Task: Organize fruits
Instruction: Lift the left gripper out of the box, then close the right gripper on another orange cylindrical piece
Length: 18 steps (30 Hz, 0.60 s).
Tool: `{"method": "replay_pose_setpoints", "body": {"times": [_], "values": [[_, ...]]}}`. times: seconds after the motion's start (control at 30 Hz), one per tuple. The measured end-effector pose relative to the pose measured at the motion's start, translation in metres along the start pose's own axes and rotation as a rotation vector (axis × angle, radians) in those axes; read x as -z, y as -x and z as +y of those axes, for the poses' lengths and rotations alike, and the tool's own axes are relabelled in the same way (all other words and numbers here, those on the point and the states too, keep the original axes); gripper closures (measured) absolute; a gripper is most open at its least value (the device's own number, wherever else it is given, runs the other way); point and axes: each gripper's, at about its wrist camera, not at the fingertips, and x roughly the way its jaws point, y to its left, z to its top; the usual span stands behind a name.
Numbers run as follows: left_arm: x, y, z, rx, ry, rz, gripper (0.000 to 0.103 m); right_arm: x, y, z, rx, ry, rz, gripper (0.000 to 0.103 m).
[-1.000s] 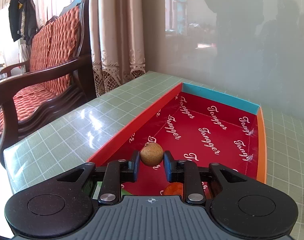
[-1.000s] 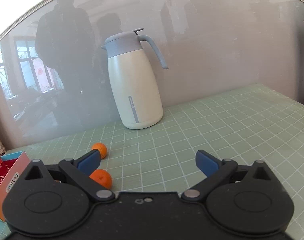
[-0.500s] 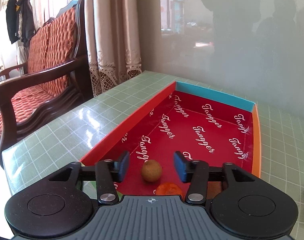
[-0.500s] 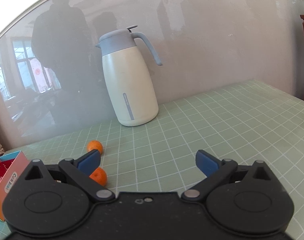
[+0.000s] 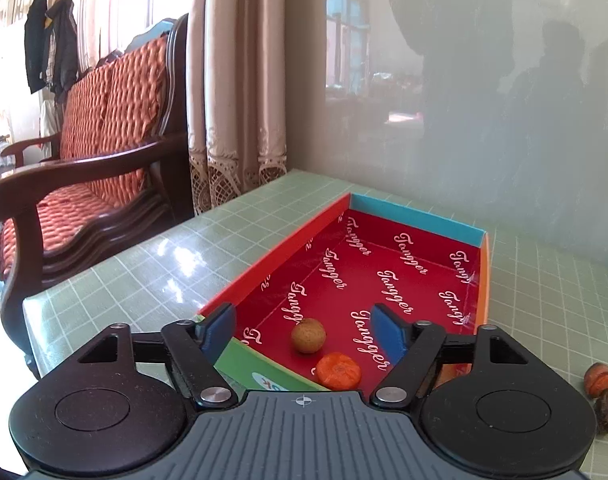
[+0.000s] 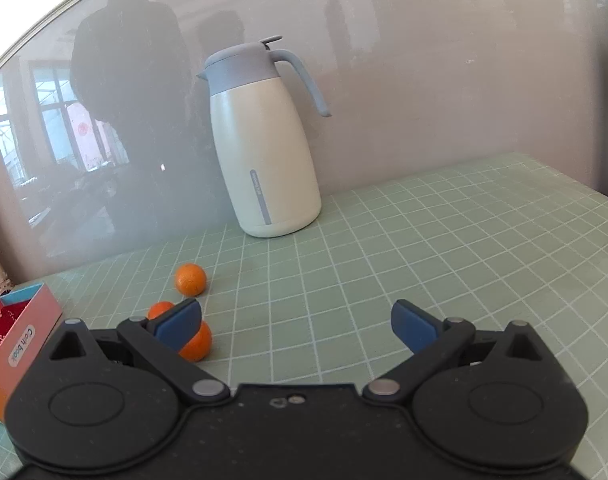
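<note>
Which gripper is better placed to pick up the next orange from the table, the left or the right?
Probably the right gripper: open, empty, with three oranges lying just ahead on the table. The left gripper, opening, hangs over the red box.

Glossy checked tablecloth (image 5: 152,264), glossy card box (image 5: 420,220), rough-skinned brown fruit (image 5: 308,335)

A: Your left fingers (image 5: 388,334) cover part of the box (image 5: 420,220); its near right corner is hidden behind them.

B: And the brown fruits (image 5: 602,390) on the table (image 5: 136,264)?

A: Cut by your picture's right edge; you can't tell what kind they are.

B: Your right view?

A: One orange (image 6: 198,342) sits half behind your left finger (image 6: 178,324), another (image 6: 161,309) nearly hidden. The box there (image 6: 22,334) runs off the left edge.
</note>
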Motion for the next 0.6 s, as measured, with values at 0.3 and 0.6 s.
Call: {"method": "replay_pose_setpoints", "body": {"times": [0.3,0.6], "values": [[0.012,0.037,0.0,0.054,-0.072,-0.03,0.021,0.003,0.0,0.002,-0.049,0.025,0.031,0.005],[0.038,0.086,0.01,0.102,-0.15,-0.087,0.013,0.021,-0.013,0.032,-0.172,0.115,0.159,0.023]]}}
